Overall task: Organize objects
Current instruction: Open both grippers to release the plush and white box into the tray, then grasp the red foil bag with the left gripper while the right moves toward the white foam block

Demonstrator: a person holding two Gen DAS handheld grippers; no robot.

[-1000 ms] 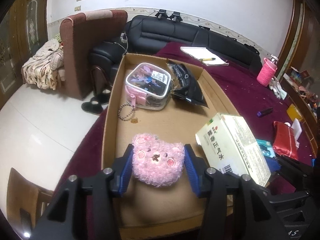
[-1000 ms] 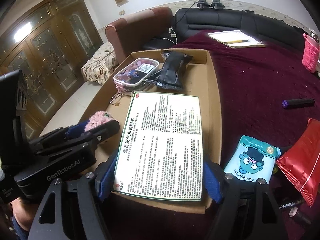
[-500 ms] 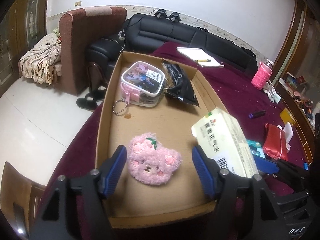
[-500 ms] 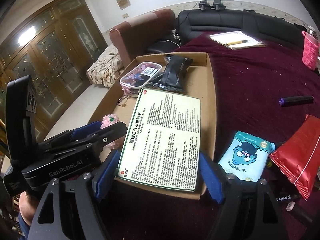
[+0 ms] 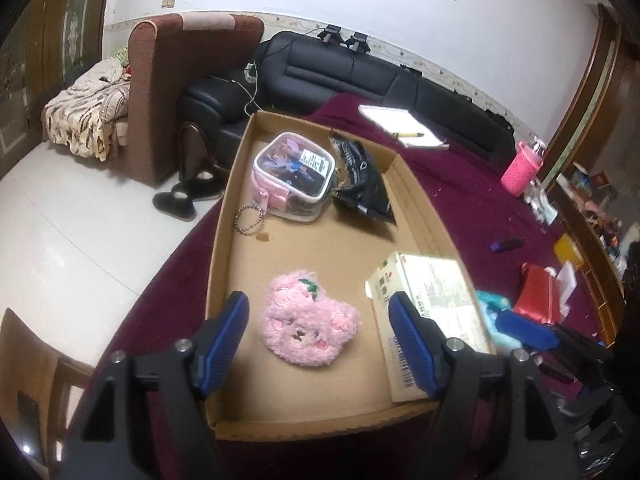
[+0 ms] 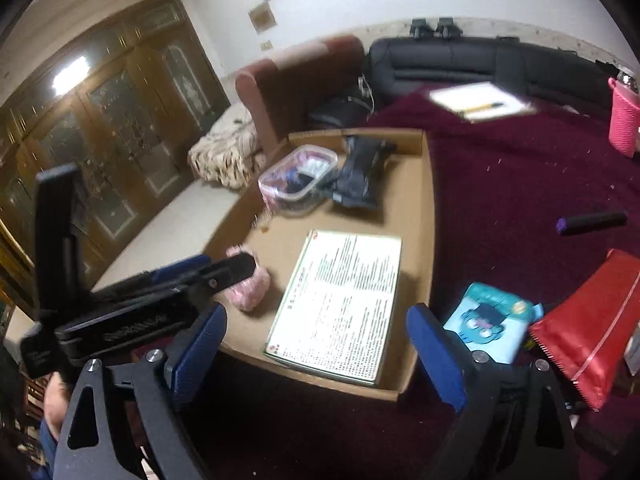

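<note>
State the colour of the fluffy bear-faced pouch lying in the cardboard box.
Pink, with a small green leaf on top; the pouch shows best in the left wrist view.

Maroon-clothed table (image 5: 472, 196), cardboard tray (image 5: 420, 200), notepad (image 5: 400, 124), red pouch (image 6: 588, 320), purple marker (image 6: 592, 222)

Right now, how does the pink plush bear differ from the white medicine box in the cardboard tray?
The pink plush bear is soft, rounded and fuzzy; the white medicine box is rigid, rectangular and printed with text. The bear is smaller and lies mid-tray; the box sits against the right wall. Both lie flat in the cardboard tray, ungripped.
</note>
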